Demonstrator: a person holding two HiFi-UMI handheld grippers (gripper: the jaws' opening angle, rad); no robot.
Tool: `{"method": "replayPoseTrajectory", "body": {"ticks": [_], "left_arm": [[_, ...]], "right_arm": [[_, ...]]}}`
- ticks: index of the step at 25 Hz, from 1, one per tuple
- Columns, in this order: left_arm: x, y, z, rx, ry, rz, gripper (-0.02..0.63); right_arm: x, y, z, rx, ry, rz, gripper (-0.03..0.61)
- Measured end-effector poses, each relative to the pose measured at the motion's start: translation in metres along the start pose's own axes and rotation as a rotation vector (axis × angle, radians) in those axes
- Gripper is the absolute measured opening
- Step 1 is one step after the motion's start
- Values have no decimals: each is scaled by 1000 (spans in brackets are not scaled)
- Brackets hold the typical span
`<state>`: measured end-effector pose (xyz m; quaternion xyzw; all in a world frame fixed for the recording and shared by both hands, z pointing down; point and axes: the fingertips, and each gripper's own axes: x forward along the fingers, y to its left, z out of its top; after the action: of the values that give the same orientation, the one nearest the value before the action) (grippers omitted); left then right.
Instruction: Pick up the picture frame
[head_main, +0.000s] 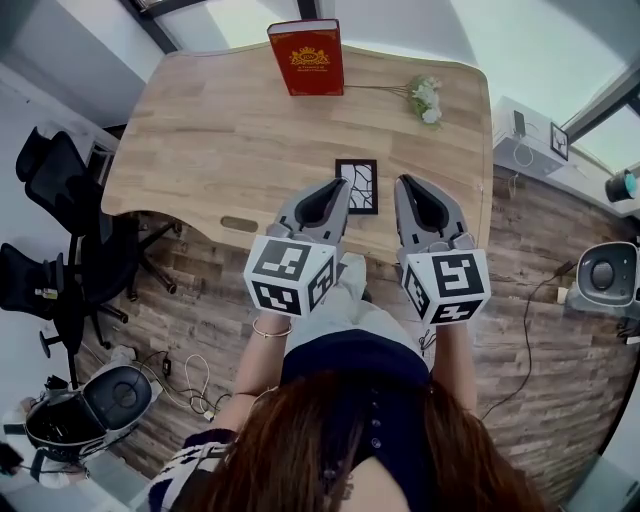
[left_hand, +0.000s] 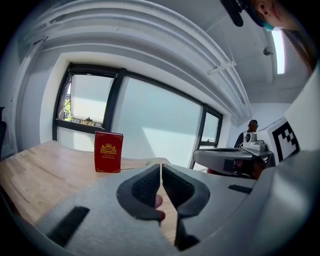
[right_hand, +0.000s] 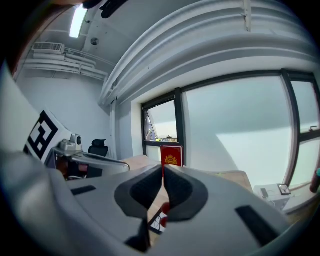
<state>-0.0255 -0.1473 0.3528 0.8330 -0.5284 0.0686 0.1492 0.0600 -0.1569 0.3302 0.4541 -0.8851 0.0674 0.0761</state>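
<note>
- Two sets of jaws, both pressed together with nothing pinched: left gripper (left_hand: 160, 169) and right gripper (right_hand: 163, 171).
- Frame (head_main: 357, 186) lies flat on the table (head_main: 200, 140) near its near edge, between the two gripper tips.
- In the head view the left gripper covers the frame's lower left corner. Contact can't be told.
- Right gripper view shows only a sliver of the frame under the jaws.
- Frame is small and rectangular, with a black border and a pale panel with dark branching lines.
- Table is light wood grain with rounded corners.
- Book (head_main: 306, 57) is red with a gold emblem and stands upright at the far edge. Its print is unreadable.
- Flowers (head_main: 427, 100) are white on a thin stem, lying at the far right.
- Jaws have grey shells and dark ribbed pads.
</note>
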Motion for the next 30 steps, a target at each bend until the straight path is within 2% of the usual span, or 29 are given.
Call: {"method": "replayPoseTrajectory", "body": {"ticks": [18, 30], "left_arm": [[59, 50, -38, -7, 159, -51, 31], [84, 71, -88, -49, 307, -79, 32]], "right_arm": [[71, -12, -58, -76, 187, 49, 28], [95, -18, -108, -35, 317, 70, 28]]}}
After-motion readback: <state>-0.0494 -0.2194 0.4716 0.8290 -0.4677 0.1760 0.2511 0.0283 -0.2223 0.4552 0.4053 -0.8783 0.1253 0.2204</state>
